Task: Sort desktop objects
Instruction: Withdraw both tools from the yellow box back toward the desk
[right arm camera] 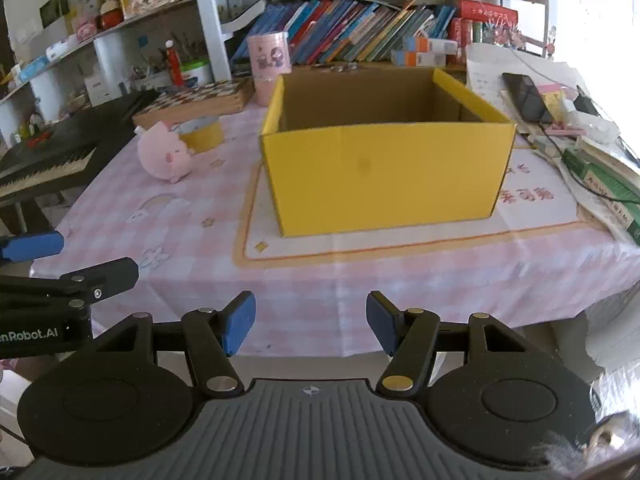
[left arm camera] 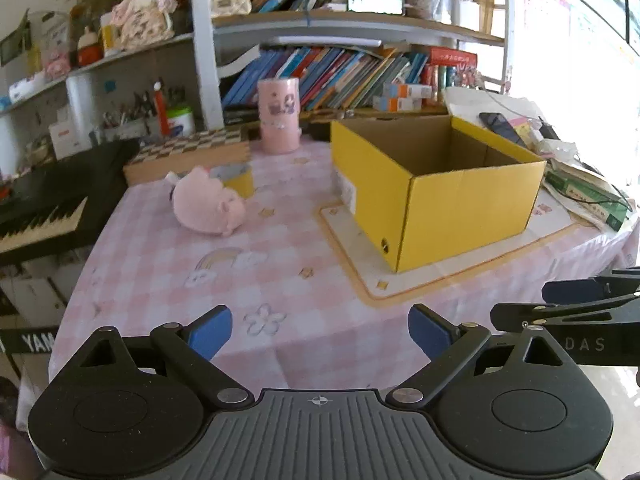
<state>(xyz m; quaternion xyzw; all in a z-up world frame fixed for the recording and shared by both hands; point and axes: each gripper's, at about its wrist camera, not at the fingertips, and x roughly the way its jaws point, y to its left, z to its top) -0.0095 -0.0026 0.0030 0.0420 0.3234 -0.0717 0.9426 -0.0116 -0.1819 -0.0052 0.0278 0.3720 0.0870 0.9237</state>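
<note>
A yellow box point(right arm camera: 384, 168) with a brown inside stands on the pink-and-white checked desk point(right arm camera: 192, 208). Left of the box lie a pink plush pig point(right arm camera: 164, 154) and a brown-and-cream chequered board point(right arm camera: 196, 100).

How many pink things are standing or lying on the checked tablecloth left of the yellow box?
2: a pink plush pig lying beside a yellow-sided round tin, and a tall pink canister standing farther back by the books. The box could hide others.

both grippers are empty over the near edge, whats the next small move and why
Probably move the left gripper forward toward the pink plush. It lies loose on the cloth on that gripper's side, the jaws are open and empty, and the yellow box stands open, apparently empty, beside it.
</note>
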